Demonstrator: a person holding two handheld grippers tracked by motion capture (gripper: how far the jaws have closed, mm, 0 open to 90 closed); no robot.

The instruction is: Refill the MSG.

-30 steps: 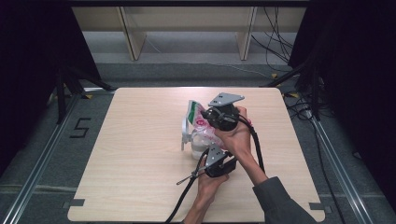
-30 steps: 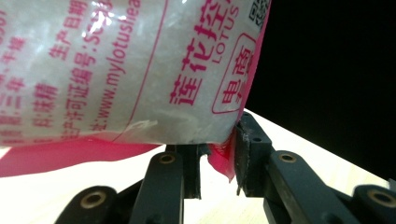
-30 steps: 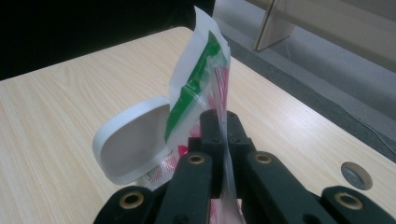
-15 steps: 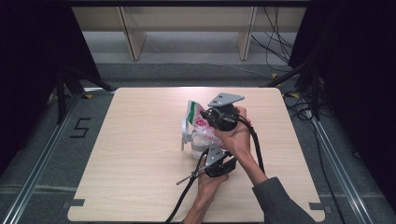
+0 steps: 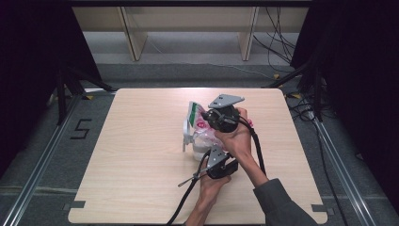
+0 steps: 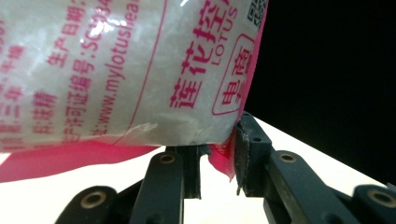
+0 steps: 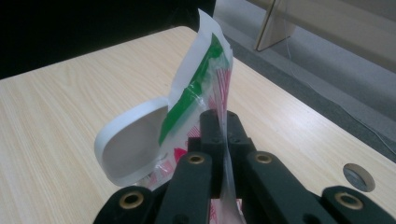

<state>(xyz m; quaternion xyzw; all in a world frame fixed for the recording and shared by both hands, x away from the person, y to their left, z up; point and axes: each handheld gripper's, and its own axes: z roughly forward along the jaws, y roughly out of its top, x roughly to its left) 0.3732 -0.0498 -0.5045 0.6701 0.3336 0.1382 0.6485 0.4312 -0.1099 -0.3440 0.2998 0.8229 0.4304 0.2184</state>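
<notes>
Currently the bag stands mid-table, its top edge pinched flat in the closed right gripper; the left gripper clamps a lower corner; next, probably, pull apart steadily to tear it open.

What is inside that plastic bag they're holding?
A white, grainy powder fills the lower part of the plastic bag, seen through its clear film. The pink printing and labels hide some of it; the top looks empty.

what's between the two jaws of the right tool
The thin top edge of the plastic bag, below its green strip. In the right gripper view the right tool has its jaws pinched flat on that film, with nothing else between them.
</notes>
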